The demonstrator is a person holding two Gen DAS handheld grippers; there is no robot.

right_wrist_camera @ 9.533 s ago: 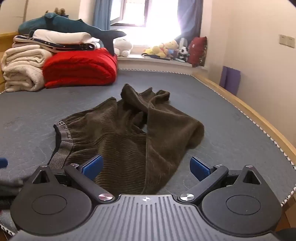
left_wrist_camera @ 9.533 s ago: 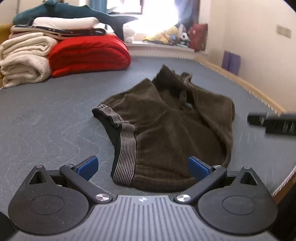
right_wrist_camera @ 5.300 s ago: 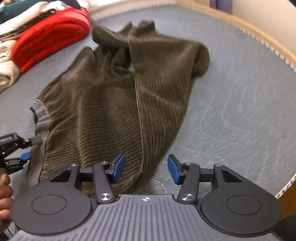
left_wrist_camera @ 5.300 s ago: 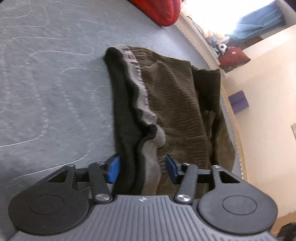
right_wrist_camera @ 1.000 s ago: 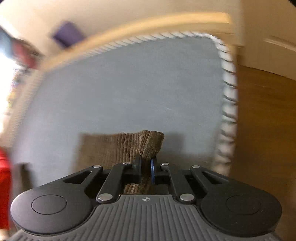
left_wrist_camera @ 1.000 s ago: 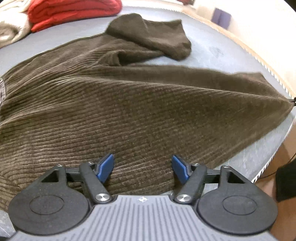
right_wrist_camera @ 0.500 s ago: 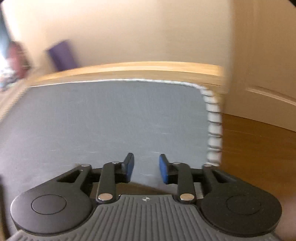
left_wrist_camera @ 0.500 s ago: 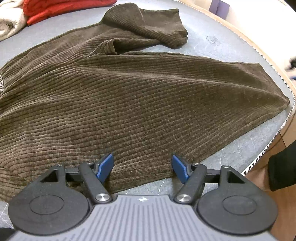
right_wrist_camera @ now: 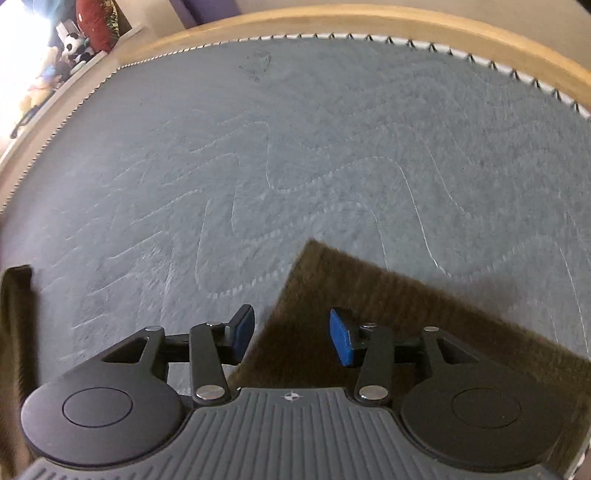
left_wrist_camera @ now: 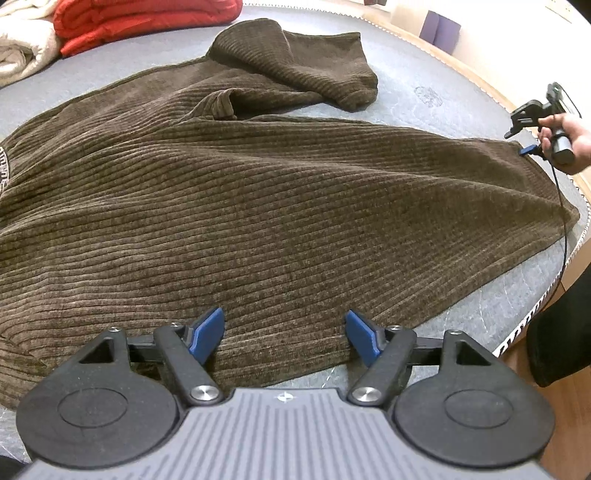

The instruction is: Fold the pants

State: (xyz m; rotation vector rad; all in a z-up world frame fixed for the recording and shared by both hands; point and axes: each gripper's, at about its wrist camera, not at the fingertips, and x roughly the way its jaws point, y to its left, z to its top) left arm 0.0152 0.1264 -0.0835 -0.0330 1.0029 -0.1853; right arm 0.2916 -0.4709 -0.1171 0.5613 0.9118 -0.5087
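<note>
Dark brown corduroy pants [left_wrist_camera: 258,177] lie spread across the grey quilted mattress [left_wrist_camera: 436,92]. One leg stretches flat toward the right; the other leg is bunched at the back. My left gripper [left_wrist_camera: 284,332] is open and empty, low over the near edge of the pants. My right gripper [right_wrist_camera: 291,338] is open and empty, just above the corner of the stretched leg's hem [right_wrist_camera: 369,302]. It also shows in the left wrist view [left_wrist_camera: 532,133], held by a hand at the hem's far corner.
A folded red blanket [left_wrist_camera: 140,18] and cream towels [left_wrist_camera: 22,51] lie at the back left. The wooden bed frame [right_wrist_camera: 332,22] runs along the mattress edge on the right. Soft toys [right_wrist_camera: 74,40] sit by the window.
My right gripper has let go of the leg hem and opened; it now hovers over the hem corner on the mattress. The leg lies flat. My left gripper has stayed open, backing slightly.
</note>
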